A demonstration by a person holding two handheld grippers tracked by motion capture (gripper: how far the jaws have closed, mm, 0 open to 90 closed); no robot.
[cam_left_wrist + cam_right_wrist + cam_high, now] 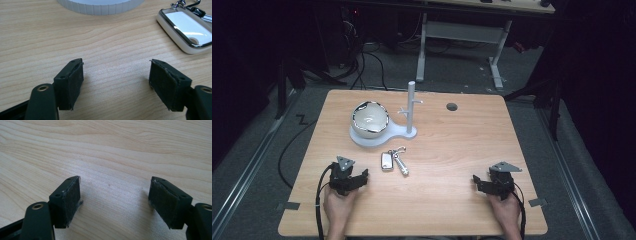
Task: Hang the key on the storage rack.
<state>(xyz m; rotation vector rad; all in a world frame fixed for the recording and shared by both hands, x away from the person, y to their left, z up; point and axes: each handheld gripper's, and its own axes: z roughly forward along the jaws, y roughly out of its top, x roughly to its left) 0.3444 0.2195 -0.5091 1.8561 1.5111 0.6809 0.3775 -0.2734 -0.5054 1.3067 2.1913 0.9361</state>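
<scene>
Table (452, 165): light wood, carries everything listed.

Key fob (386, 161): white with a chrome rim, lying flat near the middle of the table, joined to a small metal flashlight (401, 164) and a key ring (399, 149). In my left gripper view the key fob (186, 27) lies ahead and to the right, apart from my fingers.

Bowl (370, 119): shiny, sitting on the white stand (362, 141) beyond the keys, beside its upright post (411, 107).

My left gripper (362, 176): low over the table near the fob, fingers (71, 82) released, bare wood between them.

My right gripper (477, 181): well apart at the right, fingers (67, 201) released, grasping nothing.
</scene>
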